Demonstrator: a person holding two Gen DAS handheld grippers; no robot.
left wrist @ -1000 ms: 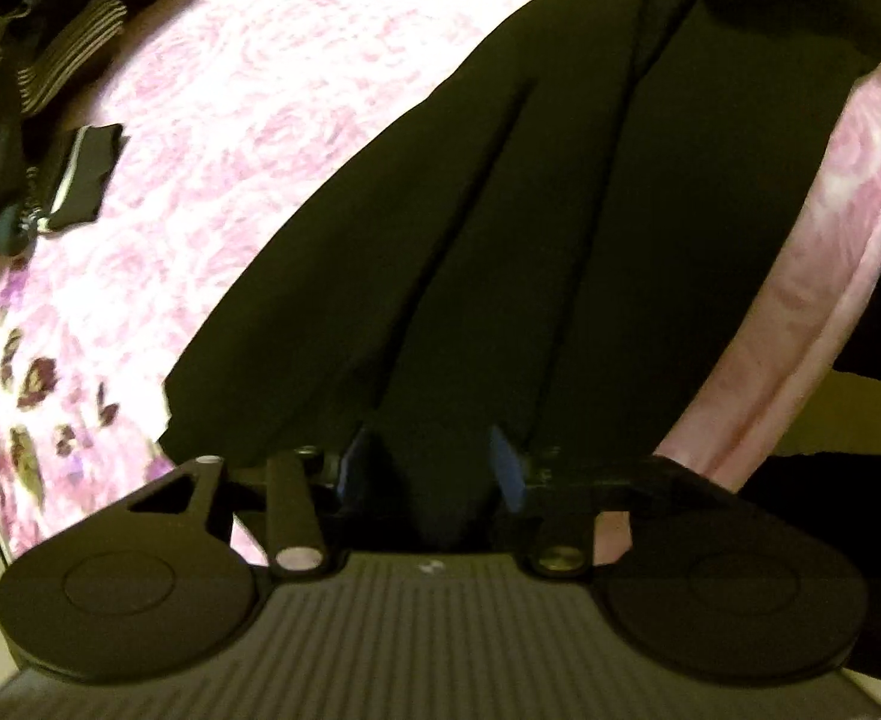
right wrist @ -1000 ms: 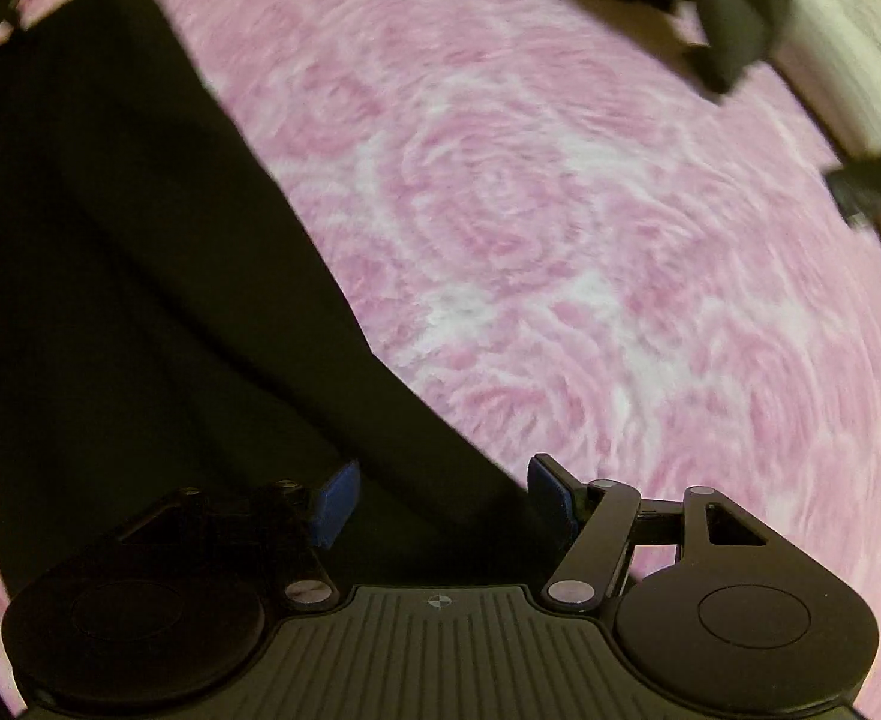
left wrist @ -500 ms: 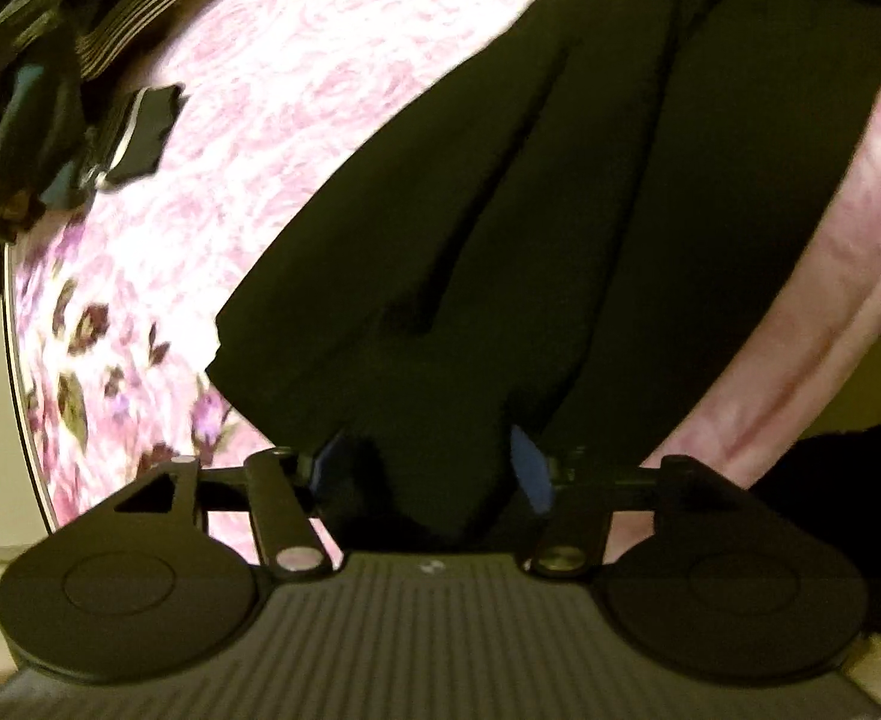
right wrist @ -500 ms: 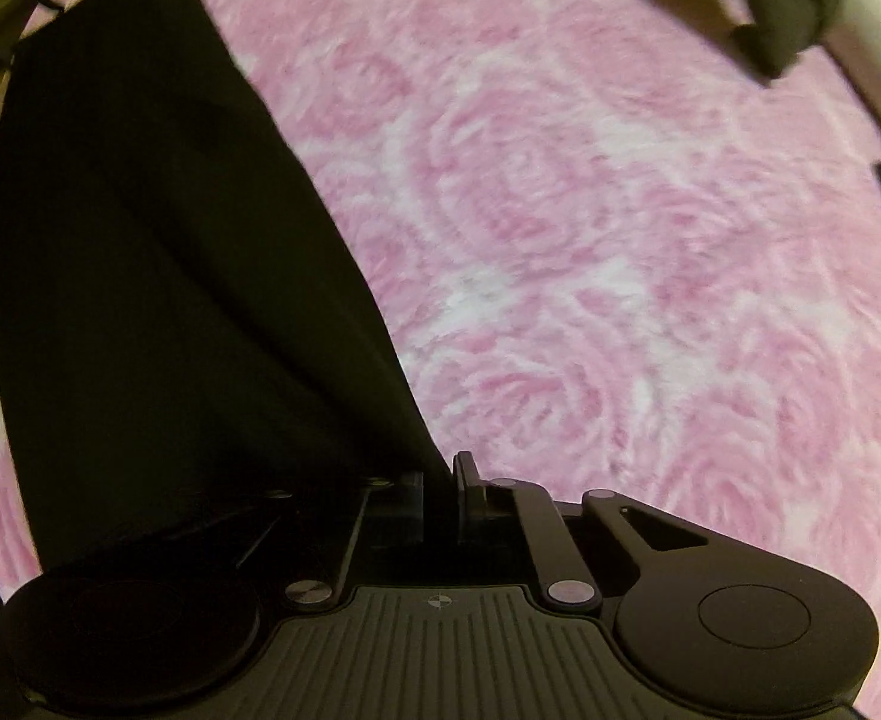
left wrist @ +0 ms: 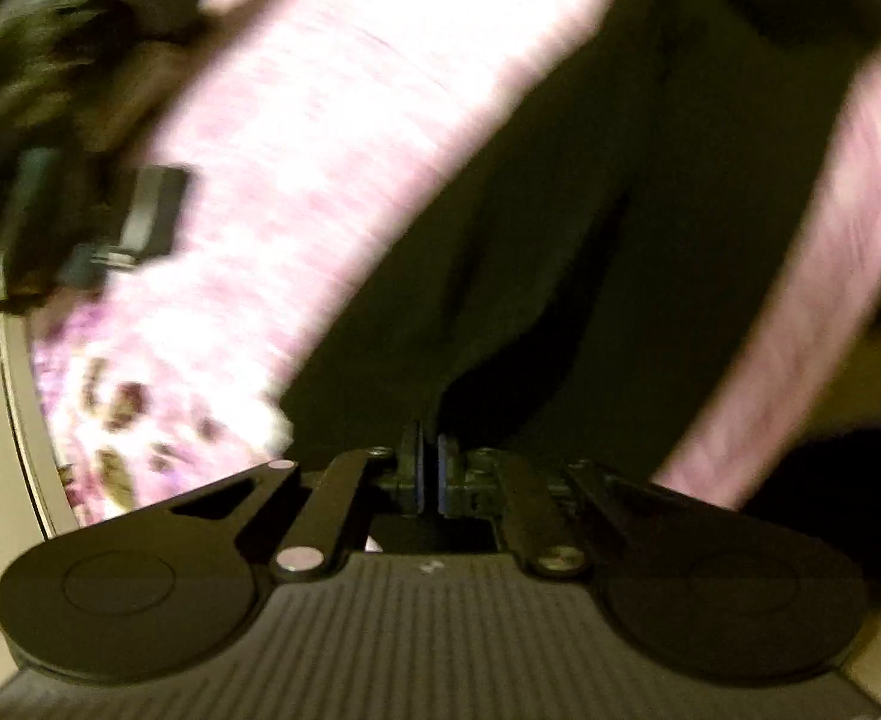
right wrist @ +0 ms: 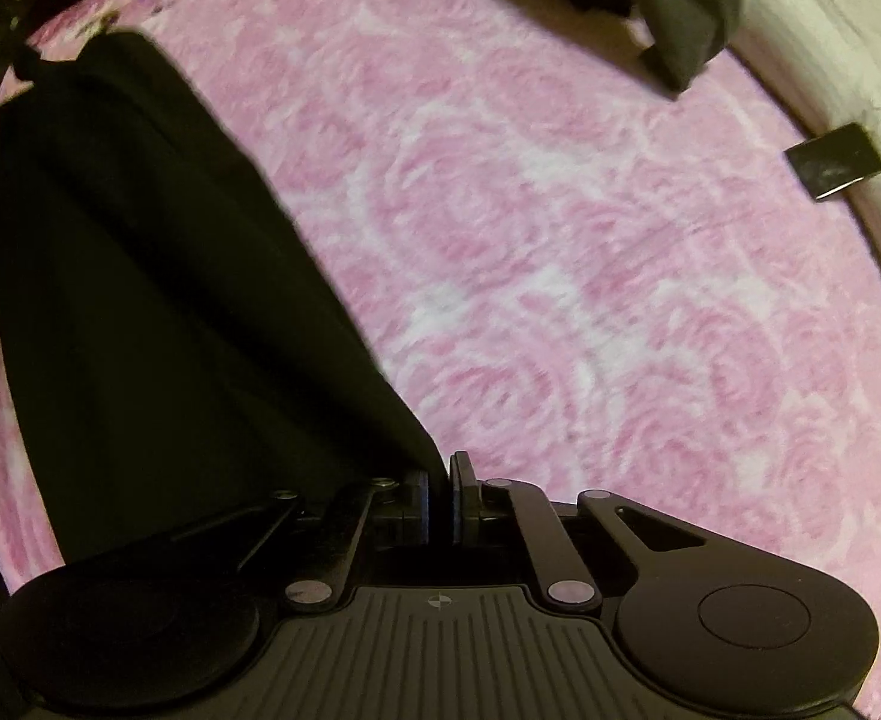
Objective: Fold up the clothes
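Each tool pinches the near hem of the black garment (right wrist: 158, 312): left tool (left wrist: 429, 468), jaws just closed, and right tool (right wrist: 438, 495). Holding both ends likely keeps the hem taut for folding across the pink bed (right wrist: 560, 276).

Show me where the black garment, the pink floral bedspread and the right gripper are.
black garment (right wrist: 158, 312), right wrist view, middle of the dark cloth.
pink floral bedspread (right wrist: 560, 276), right wrist view, bare patterned area.
right gripper (right wrist: 438, 498), right wrist view, between the fingertips pinching the garment's edge.

Surface: bed under a pink rose-patterned bedspread (right wrist: 560, 252).
On it: black garment (right wrist: 158, 300); dark clothes pile (left wrist: 50, 120); small black folded piece (left wrist: 152, 216).
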